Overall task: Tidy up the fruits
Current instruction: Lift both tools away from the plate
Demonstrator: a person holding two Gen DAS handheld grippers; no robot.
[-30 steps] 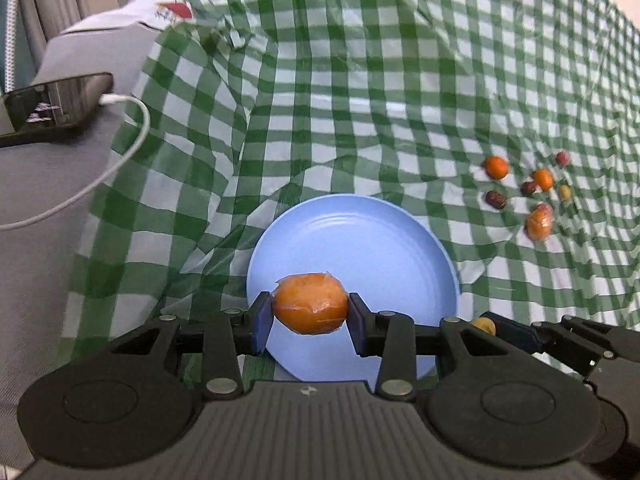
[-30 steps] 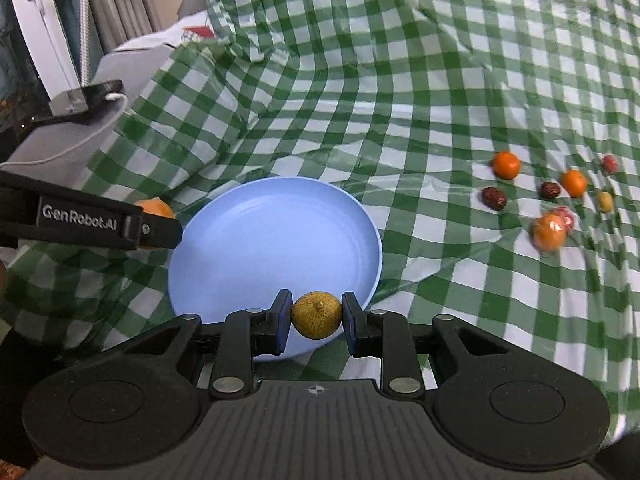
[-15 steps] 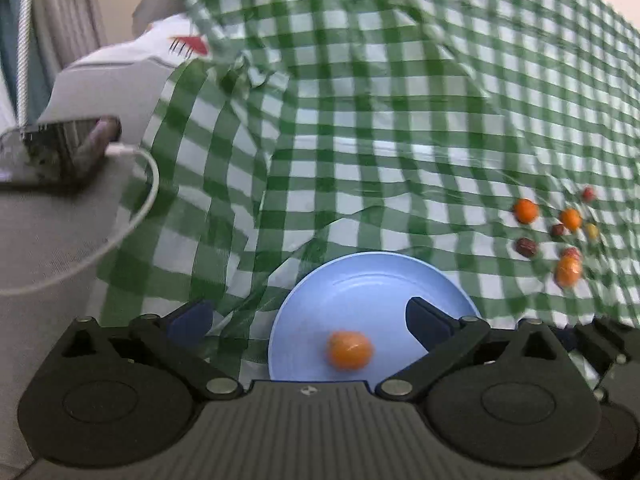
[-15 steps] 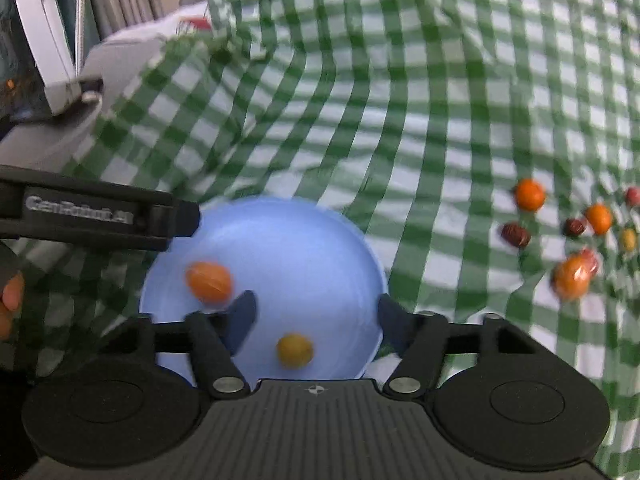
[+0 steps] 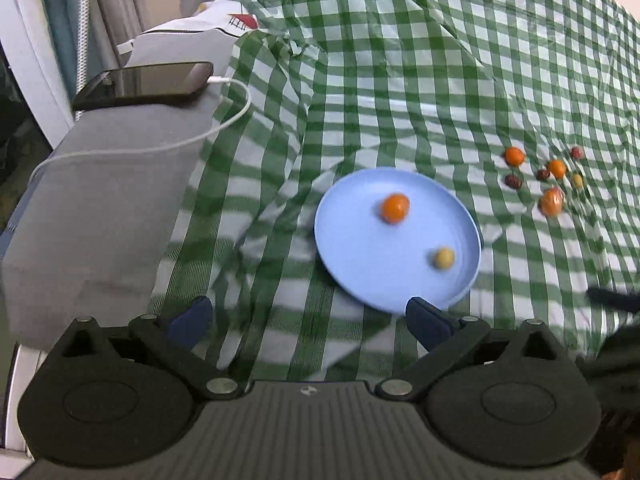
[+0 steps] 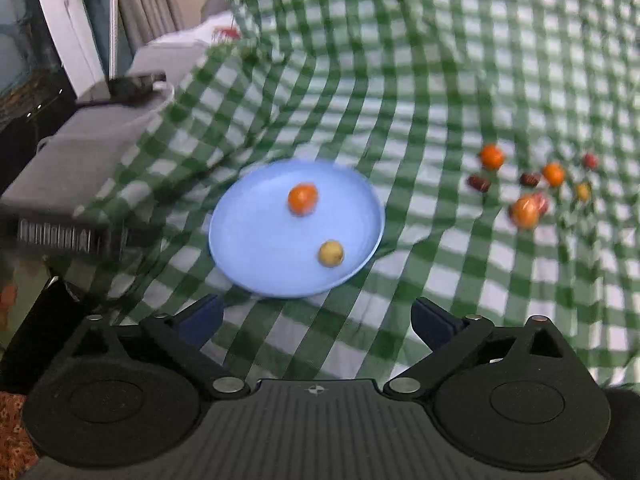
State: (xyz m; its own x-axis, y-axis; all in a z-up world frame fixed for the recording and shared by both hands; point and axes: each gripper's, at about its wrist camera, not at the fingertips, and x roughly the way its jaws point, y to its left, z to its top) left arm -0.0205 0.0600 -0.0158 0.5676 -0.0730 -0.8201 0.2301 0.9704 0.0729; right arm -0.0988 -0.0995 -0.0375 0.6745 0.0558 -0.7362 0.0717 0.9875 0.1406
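Blue plate [image 5: 348, 248] on green-checked tablecloth [image 5: 400, 80]. Two fruits in it, apart: orange fruit [image 5: 395, 207] toward the far side, small yellow fruit [image 5: 444, 258] near the right rim. Left gripper [image 5: 308, 316] spread wide, holding nothing, near edge of plate. Right gripper [image 6: 316, 318] likewise released and empty, just short of the plate [image 6: 248, 240]. Loose fruit cluster [image 5: 548, 178] lies on the cloth well right of the plate: orange, dark red, one yellow. Phone [image 5: 148, 84] with white cable [image 5: 192, 138] on grey surface, far left.

right view motion-blurred; small fruits [image 6: 528, 184] indistinct; left hand-held gripper [image 6: 72, 236] cut off at edge.
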